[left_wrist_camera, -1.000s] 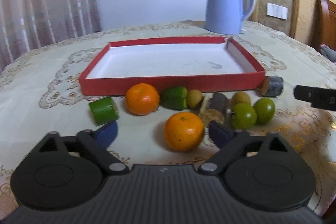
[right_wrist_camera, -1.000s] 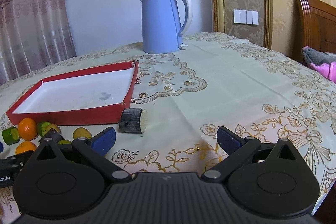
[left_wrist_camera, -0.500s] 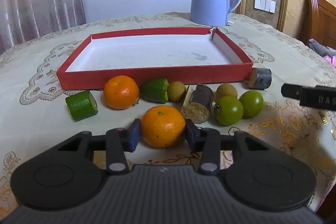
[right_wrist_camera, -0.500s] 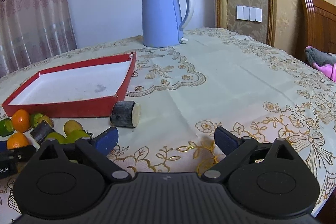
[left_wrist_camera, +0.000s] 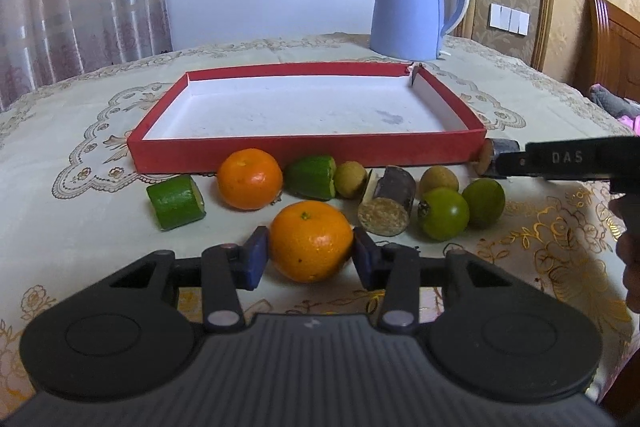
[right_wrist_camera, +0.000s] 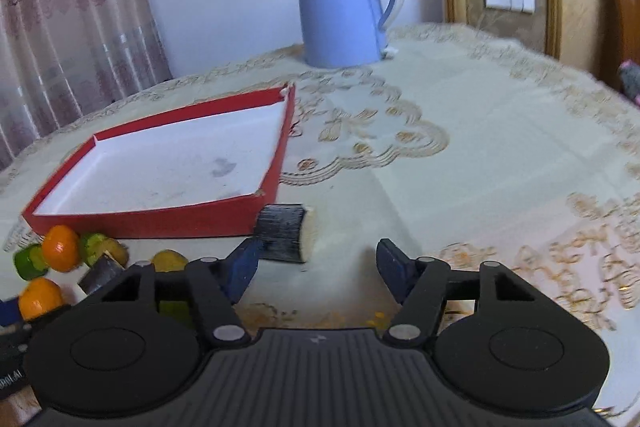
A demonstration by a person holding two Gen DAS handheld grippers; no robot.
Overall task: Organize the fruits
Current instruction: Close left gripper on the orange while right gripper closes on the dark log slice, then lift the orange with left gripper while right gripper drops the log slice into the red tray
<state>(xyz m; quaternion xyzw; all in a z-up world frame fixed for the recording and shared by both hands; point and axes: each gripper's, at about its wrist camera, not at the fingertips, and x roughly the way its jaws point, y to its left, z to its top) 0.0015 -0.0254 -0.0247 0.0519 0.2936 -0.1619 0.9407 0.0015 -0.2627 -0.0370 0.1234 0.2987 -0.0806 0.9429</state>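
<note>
Barely begun: the red tray (left_wrist_camera: pixel 304 149) holds nothing, all fruit lying before it; left tool (left_wrist_camera: pixel 308 253) grips one orange (left_wrist_camera: pixel 311 241), right tool (right_wrist_camera: pixel 316 265) gapes.

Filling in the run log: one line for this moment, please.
left gripper: shut on orange | right gripper: open, near sugarcane piece | red tray: no fruit

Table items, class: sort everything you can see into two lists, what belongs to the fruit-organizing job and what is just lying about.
Part of the job:
- near orange, gripped by the left tool
- second orange
- two round green fruits
- two small brown fruits
- red tray
- right tool, open

Just lying about:
- blue kettle
- lace tablecloth
</note>
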